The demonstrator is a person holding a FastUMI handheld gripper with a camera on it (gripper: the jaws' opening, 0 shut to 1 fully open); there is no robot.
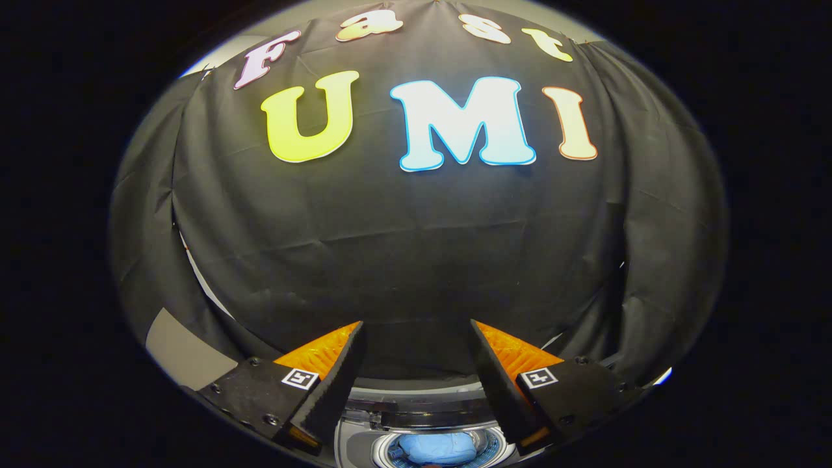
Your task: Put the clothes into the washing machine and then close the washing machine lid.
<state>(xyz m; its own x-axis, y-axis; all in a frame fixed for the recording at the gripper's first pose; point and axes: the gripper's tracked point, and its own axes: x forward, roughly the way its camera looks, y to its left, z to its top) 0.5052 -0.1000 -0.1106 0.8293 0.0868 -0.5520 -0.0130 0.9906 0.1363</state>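
Hand-held gripper (416,328), wedge-shaped fingers spread apart, square coded tags, small screws

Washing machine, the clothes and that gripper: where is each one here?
Washing machine (416,398), gripper view: its top rim, between the fingers.
Clothes (437,447), gripper view: the blue bundle's middle, inside the drum.
Gripper (416,331), gripper view: the empty gap between its open fingertips.

Gripper-mounted fisheye faces booth wall (416,260) (near), above washing machine (422,416), fingers spread, empty.
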